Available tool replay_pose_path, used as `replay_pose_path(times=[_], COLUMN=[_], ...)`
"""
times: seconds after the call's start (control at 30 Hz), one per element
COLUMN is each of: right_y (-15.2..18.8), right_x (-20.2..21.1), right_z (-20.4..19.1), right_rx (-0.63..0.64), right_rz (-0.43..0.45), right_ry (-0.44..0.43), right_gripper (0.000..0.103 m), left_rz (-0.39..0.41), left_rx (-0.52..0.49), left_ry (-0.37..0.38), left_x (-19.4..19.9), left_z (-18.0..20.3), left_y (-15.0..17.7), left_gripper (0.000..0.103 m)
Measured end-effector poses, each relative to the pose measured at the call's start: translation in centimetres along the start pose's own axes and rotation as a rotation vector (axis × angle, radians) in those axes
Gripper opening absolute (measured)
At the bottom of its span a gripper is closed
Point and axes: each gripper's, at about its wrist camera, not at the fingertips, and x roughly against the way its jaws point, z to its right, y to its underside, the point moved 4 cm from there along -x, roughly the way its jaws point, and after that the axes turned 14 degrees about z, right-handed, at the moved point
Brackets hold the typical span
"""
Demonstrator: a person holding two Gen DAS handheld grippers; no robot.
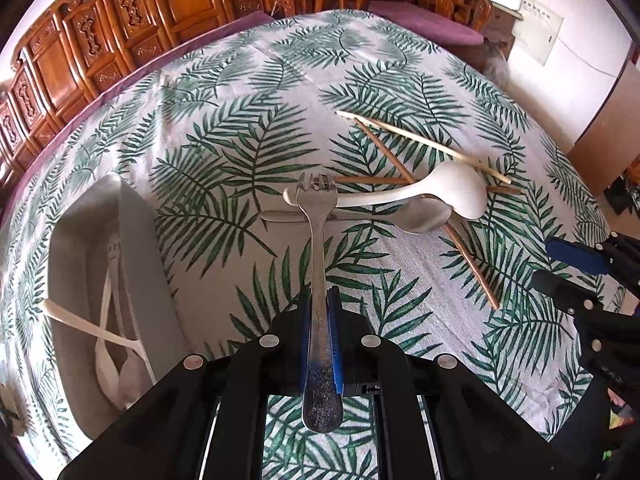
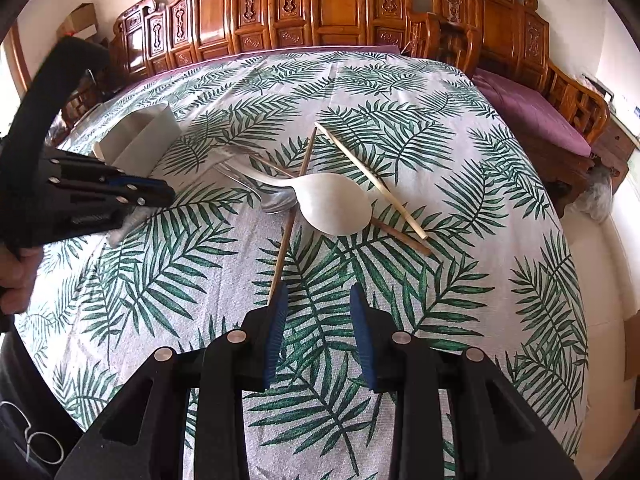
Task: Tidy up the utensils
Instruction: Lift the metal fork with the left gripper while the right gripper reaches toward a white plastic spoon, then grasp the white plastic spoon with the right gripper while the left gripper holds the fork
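Steel fork (image 1: 318, 264) sits pinched in your left gripper (image 1: 319, 308); your right gripper (image 2: 318, 312) gapes, one finger (image 2: 278, 320) hiding a chopstick (image 2: 290, 220) end.

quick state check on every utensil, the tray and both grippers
left gripper: shut on fork
fork: held, off the table
right gripper: open, empty
white spoon: on pile
metal spoon: under white spoon
chopsticks: crossed, on table
tray: holds white utensils

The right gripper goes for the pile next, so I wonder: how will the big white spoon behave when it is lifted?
The white spoon looks like stiff, light plastic. Its smooth, rounded bowl may slip between the pads. It lies across the chopsticks and the metal spoon, so lifting it will probably shift them.
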Motion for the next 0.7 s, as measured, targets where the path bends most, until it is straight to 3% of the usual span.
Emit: replay_pose_path(times=[0.37,0.57,0.7], right_y=[-0.7,-5.2,-8.4], right_x=[-1.2,-3.5,-6.3], right_z=[-0.1,-0.5,-1.1], right_rx=[-0.031,0.033,0.087], right_rz=[-0.006,0.029,0.007], right_ry=[-0.033,-0.082,-0.130], right_gripper=[0.035,0.035,0.035], left_rz=[0.015,0.028,0.036], left_rx=[0.037,0.070,0.096], left_ry=[0.009,0.011,0.014], left_x=[1.4,1.4,0.9], left_z=[-2.0,-3.0,-3.8], left_y=[1.1,1.4,1.1], left_gripper=[0.008,0.008,0.008])
